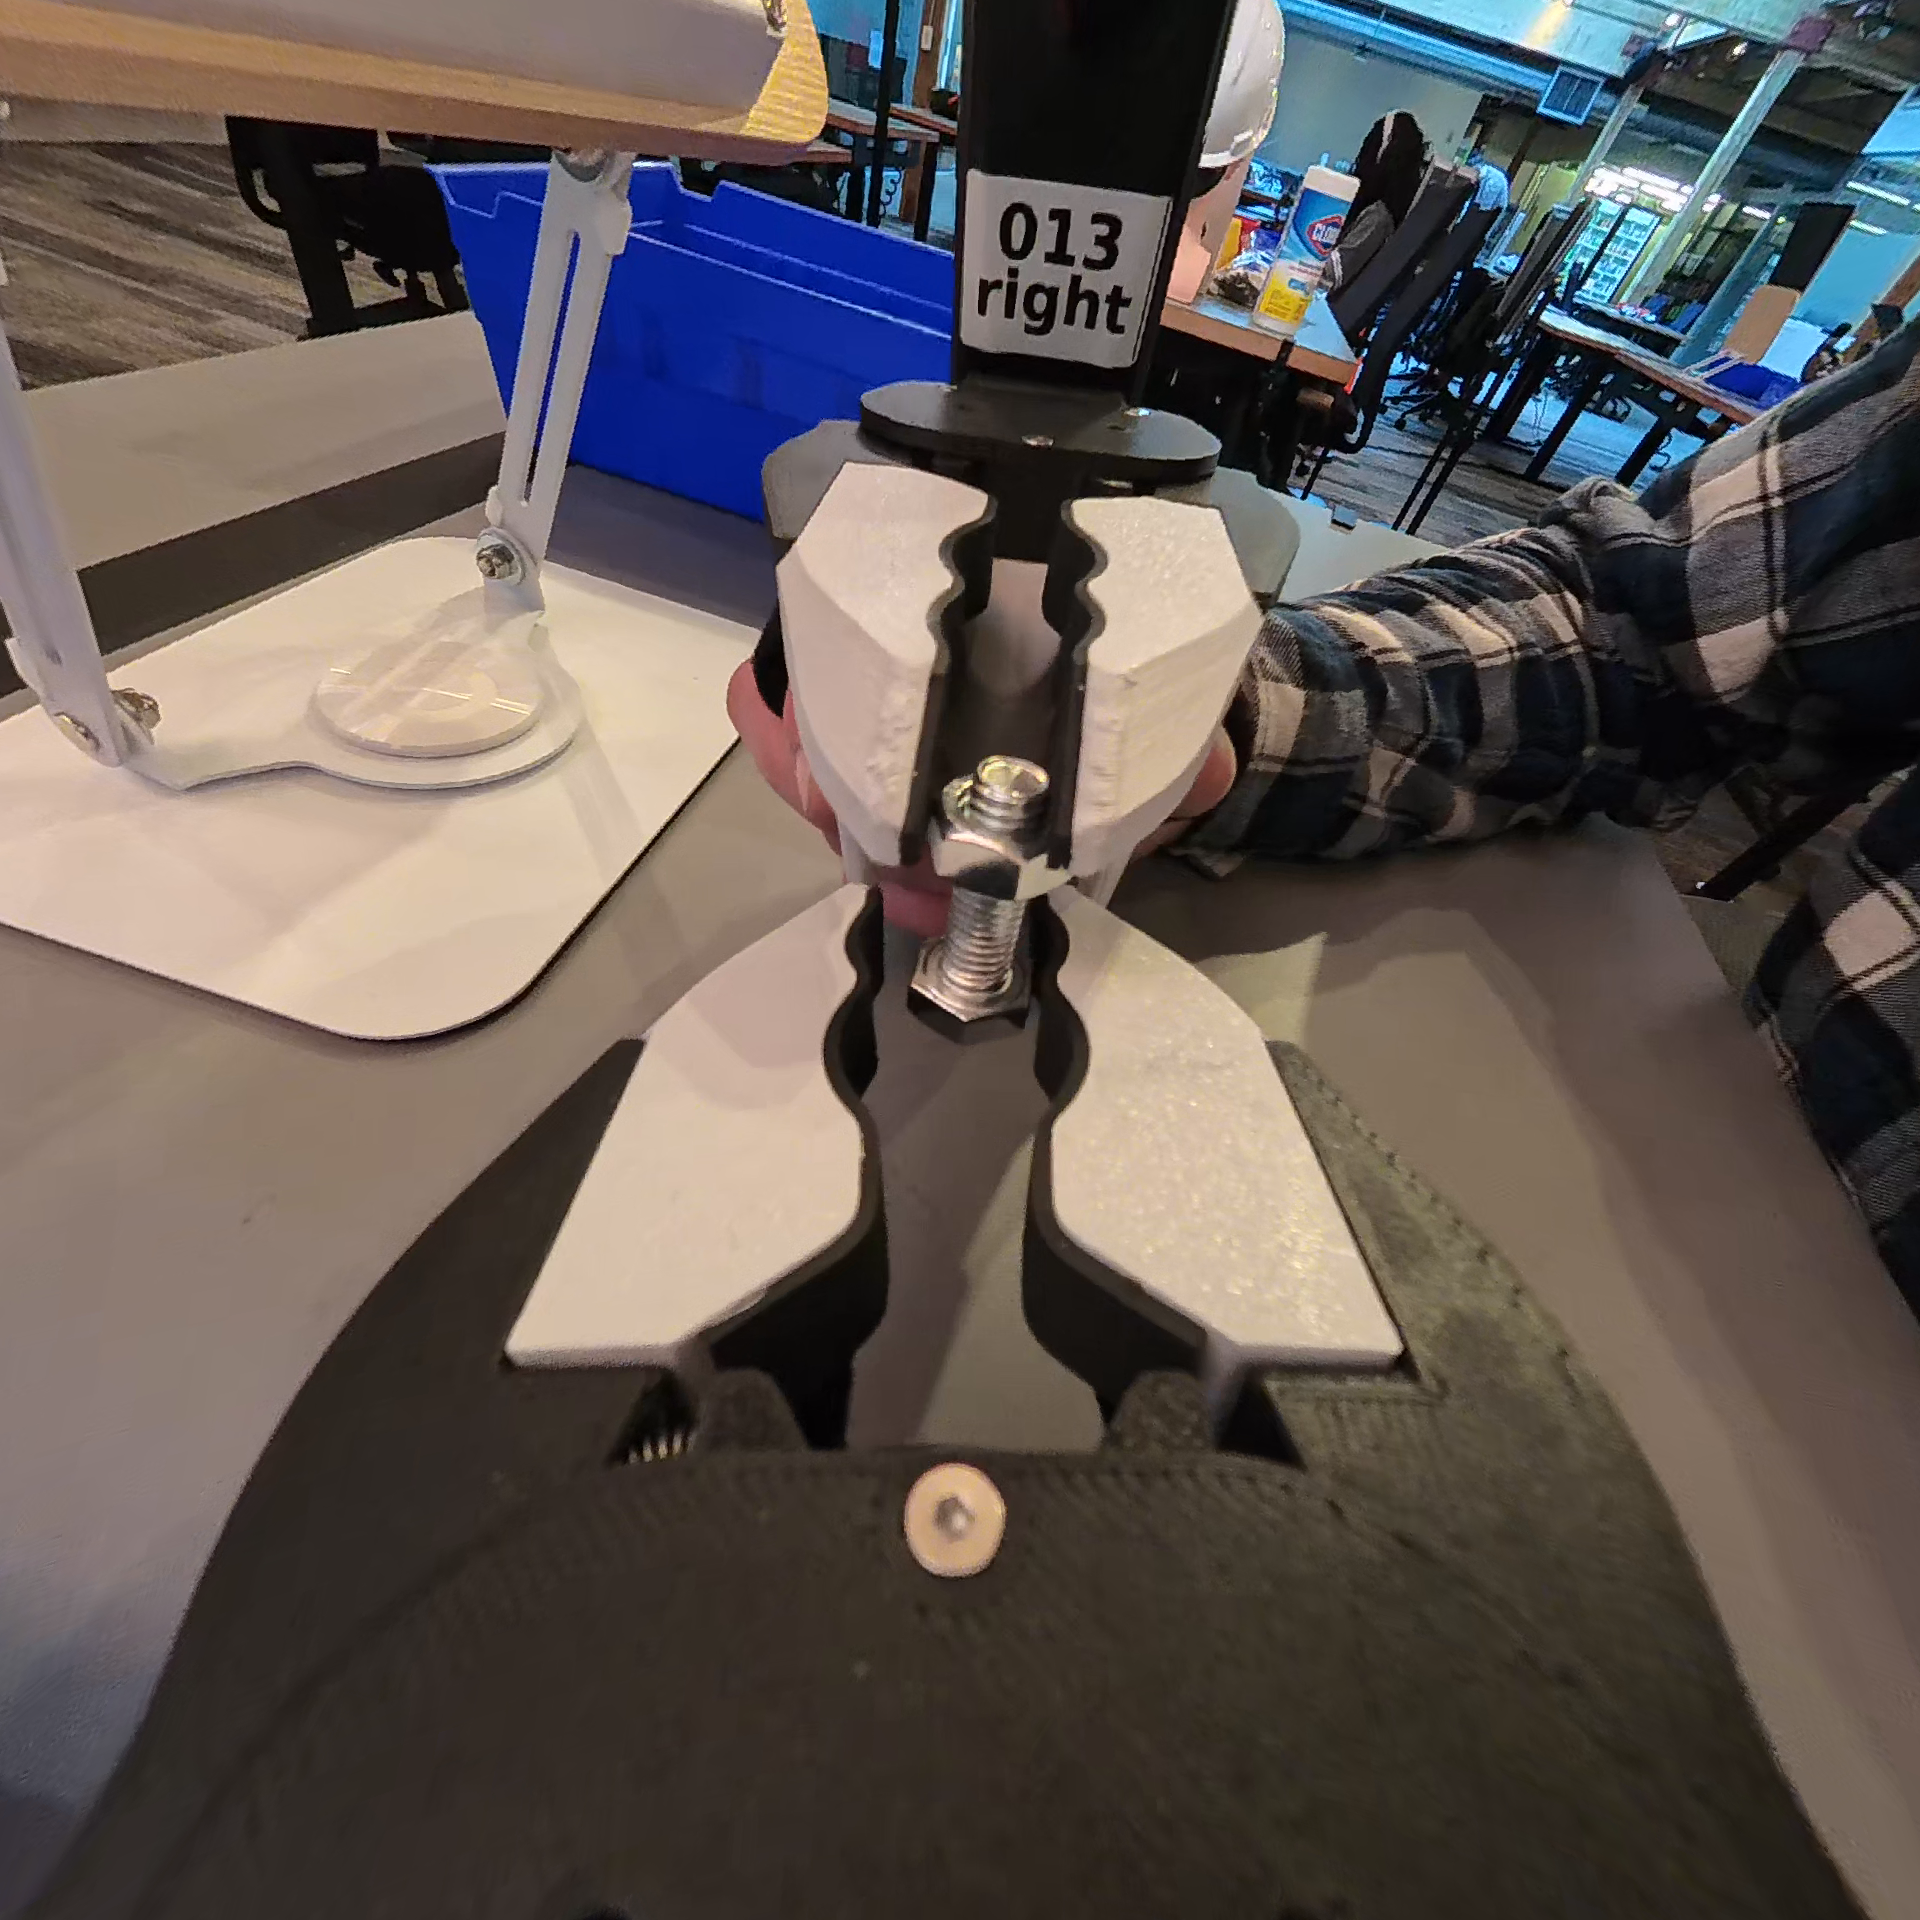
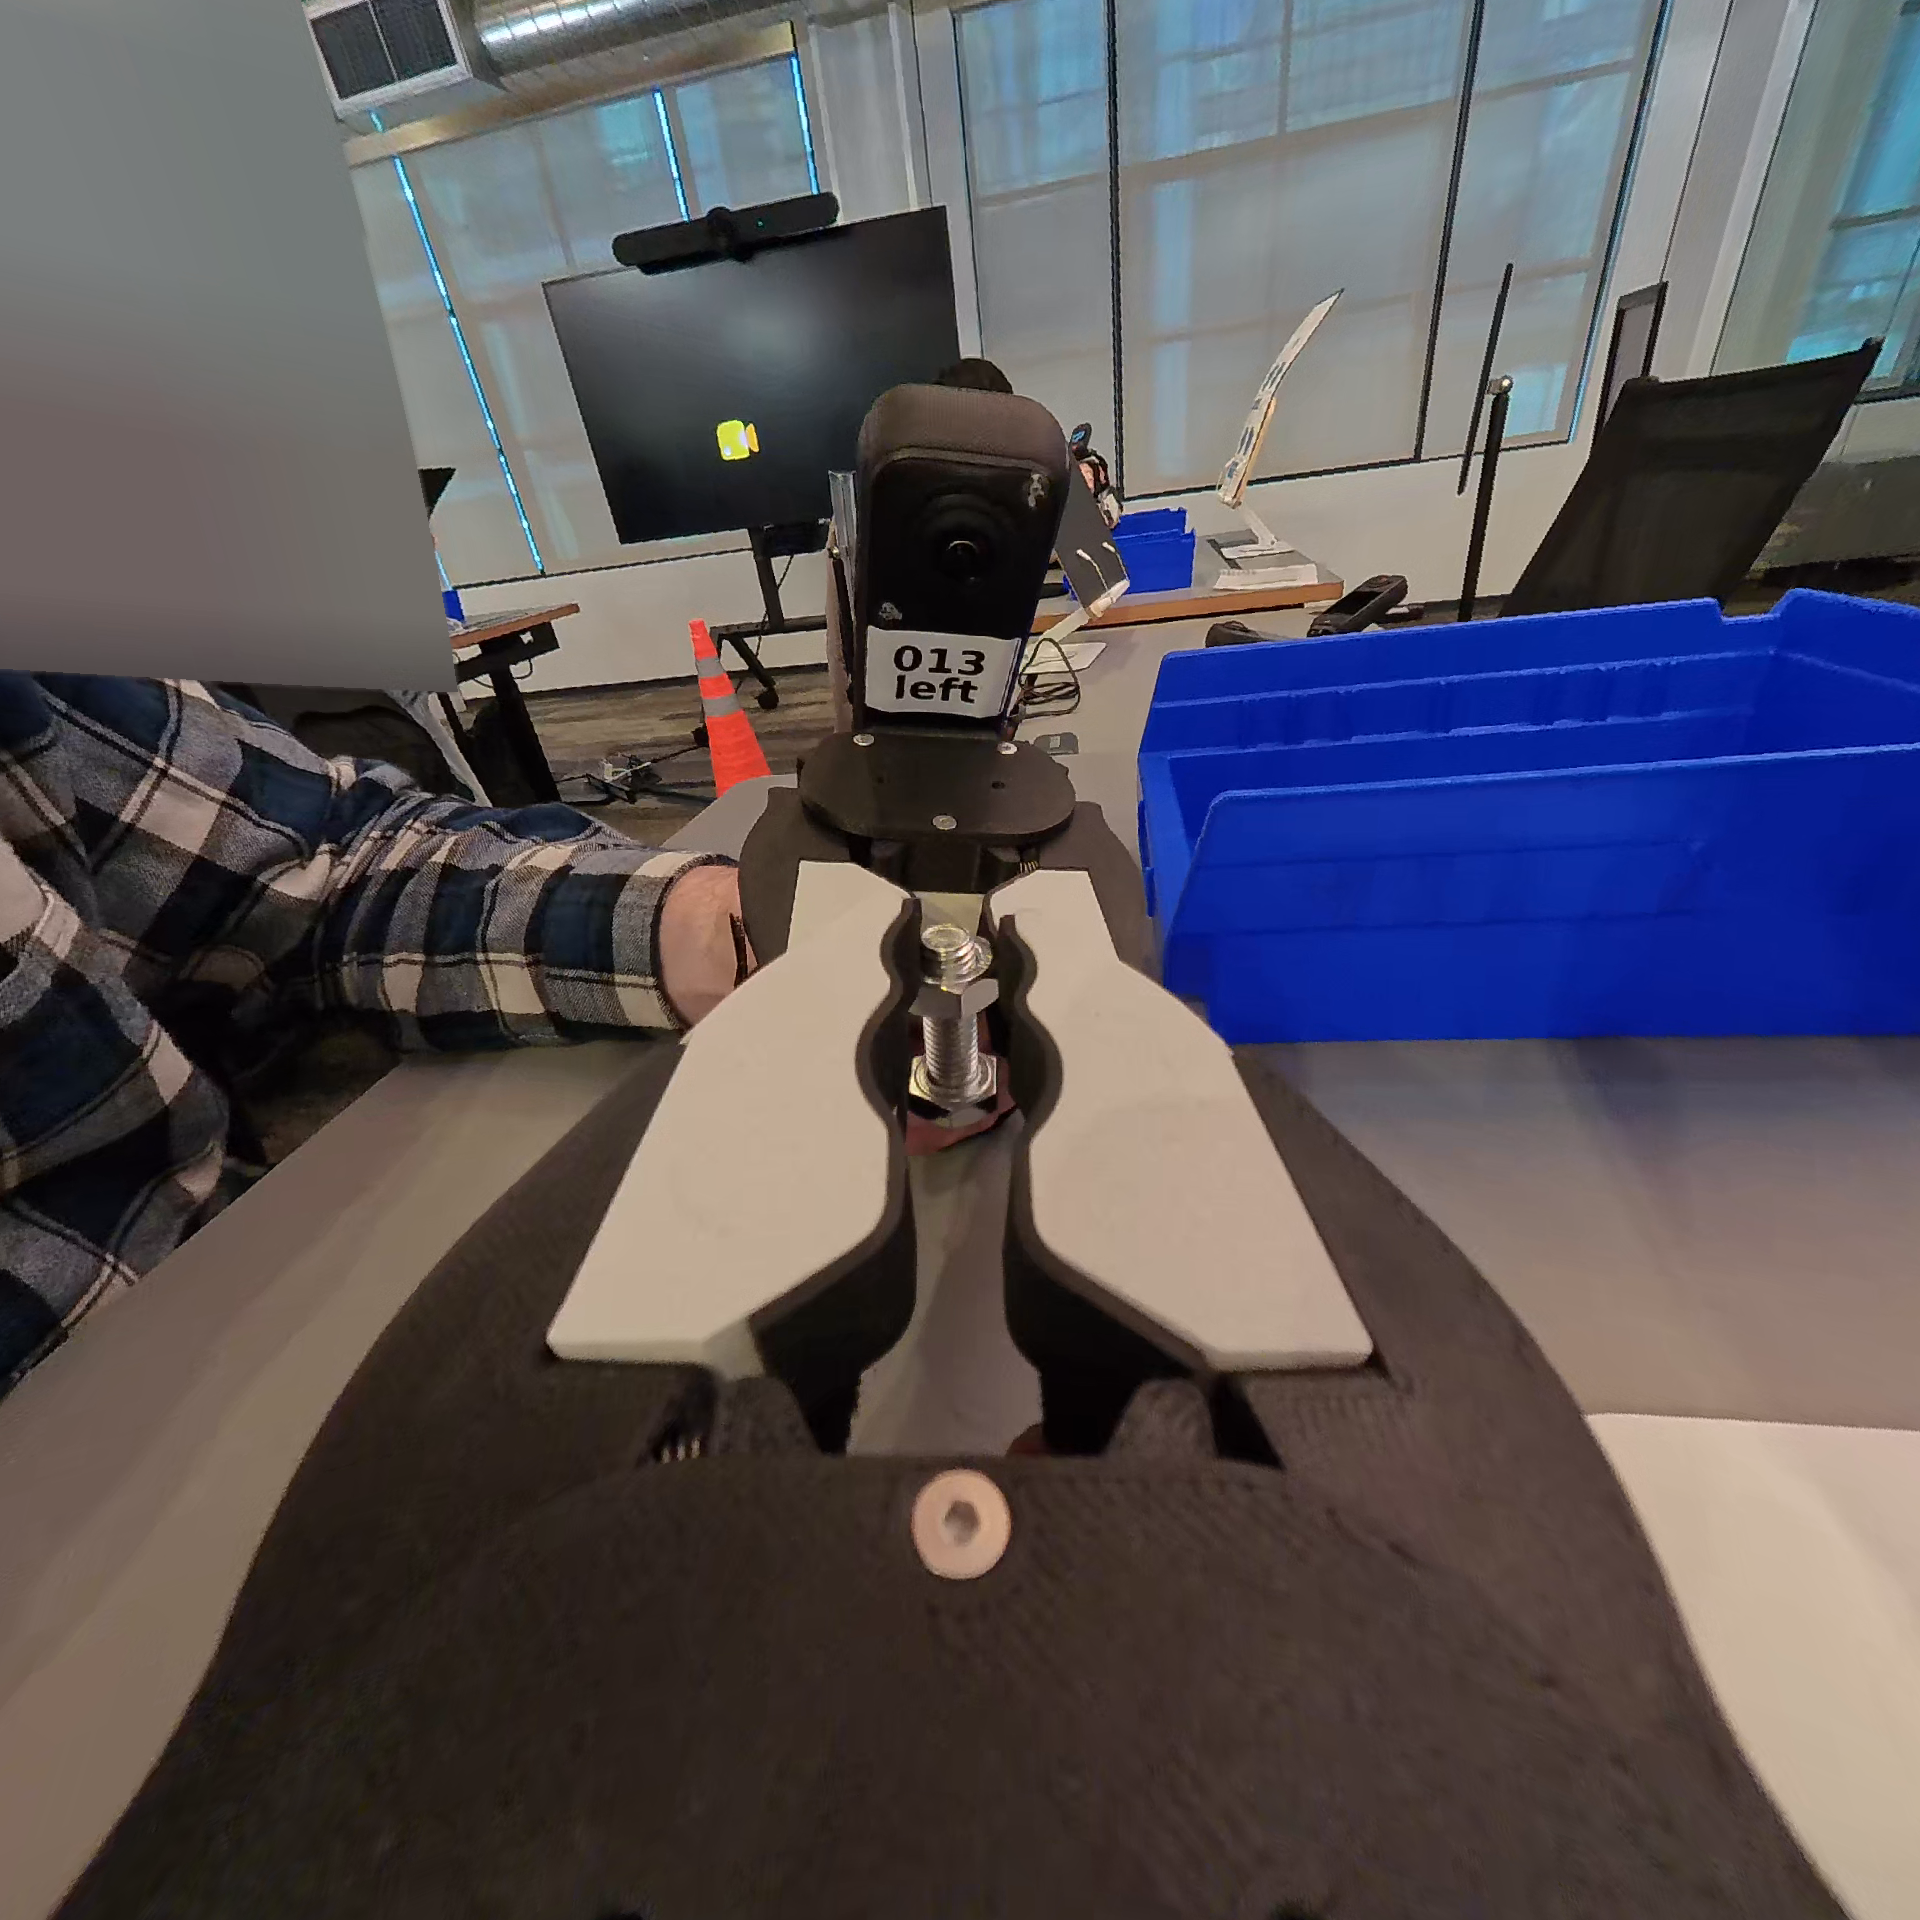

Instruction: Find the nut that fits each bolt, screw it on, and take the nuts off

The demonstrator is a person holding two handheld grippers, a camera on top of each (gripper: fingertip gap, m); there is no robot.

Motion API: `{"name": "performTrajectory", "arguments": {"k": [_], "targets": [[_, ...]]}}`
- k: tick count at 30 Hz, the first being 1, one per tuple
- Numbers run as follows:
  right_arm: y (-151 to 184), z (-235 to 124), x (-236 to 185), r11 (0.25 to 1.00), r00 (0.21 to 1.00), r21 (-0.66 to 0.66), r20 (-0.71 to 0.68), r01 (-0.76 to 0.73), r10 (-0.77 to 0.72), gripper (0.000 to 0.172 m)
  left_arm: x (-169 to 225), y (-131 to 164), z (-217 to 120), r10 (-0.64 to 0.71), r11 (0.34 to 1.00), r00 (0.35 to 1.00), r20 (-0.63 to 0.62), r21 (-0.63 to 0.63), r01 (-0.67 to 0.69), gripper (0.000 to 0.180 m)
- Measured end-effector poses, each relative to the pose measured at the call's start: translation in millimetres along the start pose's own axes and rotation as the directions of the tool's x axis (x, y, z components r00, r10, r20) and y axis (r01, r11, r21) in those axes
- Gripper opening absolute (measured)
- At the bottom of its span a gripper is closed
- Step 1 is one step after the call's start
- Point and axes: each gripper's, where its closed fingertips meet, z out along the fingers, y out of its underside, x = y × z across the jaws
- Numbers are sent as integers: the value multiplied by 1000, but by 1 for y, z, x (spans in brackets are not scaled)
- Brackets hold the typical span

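A silver bolt (image 1: 977, 935) stands upright over the grey table (image 1: 1403, 1039). A hex nut (image 1: 992, 852) sits high on its thread, just below the thread's end. My right gripper (image 1: 987, 847) reaches in from the far side and is shut on the nut, with both black pads against its flats. My left gripper (image 1: 966, 914) is open. The bolt's hex head (image 1: 966, 1003) stands between its pads with a gap beside it. In the right wrist view my right gripper (image 2: 951, 920) closes on the nut (image 2: 951, 1003), and the head (image 2: 951, 1086) shows below it.
A blue bin (image 1: 727, 343) stands behind the grippers and also shows in the right wrist view (image 2: 1558, 831). A white stand on a flat white base (image 1: 260, 831) is at the left. A person's plaid sleeves (image 1: 1558, 675) reach in from the table's edge.
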Motion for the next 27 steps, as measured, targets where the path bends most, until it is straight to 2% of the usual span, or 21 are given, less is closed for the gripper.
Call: {"name": "performTrajectory", "arguments": {"k": [4,10,19,24,27], "targets": [[2,-2,3,1000,1000,-1,-18,-1,1,14,-5,1,1,-10,1000,999,32,-9,11,30],[7,-6,13,1000,998,-17,-59,-6,5,14,-9,5,3,-12,999,997,71,-42,15,21],[6,-13,22,1000,994,-3,-106,-19,18,14,-19,4,0,-4,999,992,128,-41,9,53],[6,-18,23,1000,991,-10,-136,4,-5,14,-27,2,-6,2,1000,984,180,-20,1,52],[4,-22,25,1000,987,-9,-160,14,-15,14,-32,0,-10,34,999,976,217,-16,-32,38]]}}
